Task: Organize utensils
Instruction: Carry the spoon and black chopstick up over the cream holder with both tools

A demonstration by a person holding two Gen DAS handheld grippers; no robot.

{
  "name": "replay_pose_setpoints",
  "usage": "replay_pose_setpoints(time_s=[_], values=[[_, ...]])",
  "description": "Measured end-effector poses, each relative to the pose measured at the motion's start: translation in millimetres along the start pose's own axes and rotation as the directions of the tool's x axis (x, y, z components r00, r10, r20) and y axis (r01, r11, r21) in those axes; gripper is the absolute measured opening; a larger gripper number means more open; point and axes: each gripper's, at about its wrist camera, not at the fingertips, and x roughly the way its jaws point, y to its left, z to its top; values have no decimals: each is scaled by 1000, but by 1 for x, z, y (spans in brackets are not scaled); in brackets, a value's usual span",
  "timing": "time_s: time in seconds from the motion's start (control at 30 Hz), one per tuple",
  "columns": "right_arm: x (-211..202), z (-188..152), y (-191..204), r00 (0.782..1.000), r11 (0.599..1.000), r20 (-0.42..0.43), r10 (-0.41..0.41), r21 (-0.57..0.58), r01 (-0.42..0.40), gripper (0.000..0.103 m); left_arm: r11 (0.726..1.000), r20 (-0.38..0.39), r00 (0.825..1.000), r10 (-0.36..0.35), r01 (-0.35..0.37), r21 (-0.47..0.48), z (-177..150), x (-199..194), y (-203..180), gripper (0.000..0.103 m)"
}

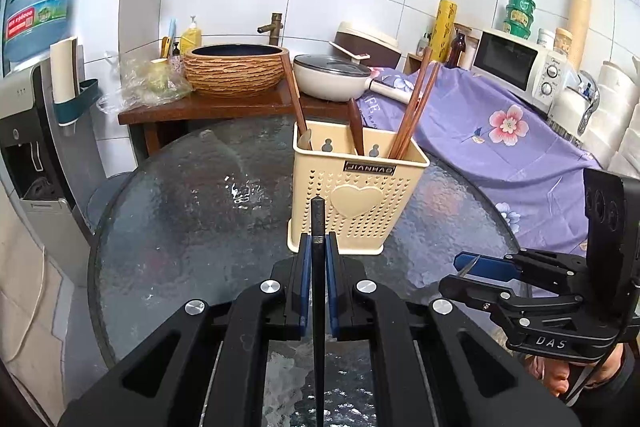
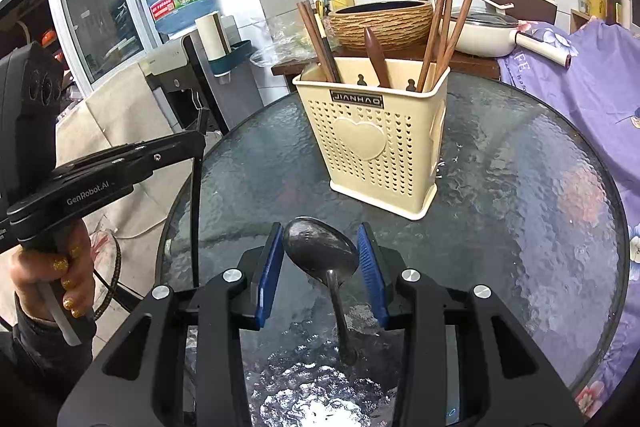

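A cream perforated utensil holder point(image 1: 358, 187) stands on the round glass table point(image 1: 180, 207); it holds brown chopsticks point(image 1: 416, 107) and a wooden spoon handle point(image 1: 355, 127). It also shows in the right wrist view point(image 2: 380, 135). My left gripper point(image 1: 319, 247) is shut on a dark chopstick point(image 1: 319, 267), just in front of the holder. My right gripper point(image 2: 320, 243) has its blue pads around the bowl of a dark metal spoon point(image 2: 320, 247), whose handle points back toward the camera. The right gripper also shows in the left wrist view point(image 1: 466, 265).
A woven basin point(image 1: 236, 69), a lidded white pan point(image 1: 332, 75) and a wooden counter point(image 1: 208, 107) stand behind the table. A purple floral cloth point(image 1: 500, 131) with a microwave point(image 1: 516, 63) is at the right. A water dispenser point(image 1: 28, 131) is at the left.
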Motion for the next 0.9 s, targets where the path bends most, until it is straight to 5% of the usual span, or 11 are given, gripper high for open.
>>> replay_pose_setpoints(time_s=[0.5,0.9], values=[[-16,37,5,997,1000,70,21,-23,-19,38,1000,98,995,-19,19,-3,44,-21,-2,7],[-35,107,0,988,999,153,35,-5,-35,38,999,177,983,-43,46,-13,105,-42,-5,7]])
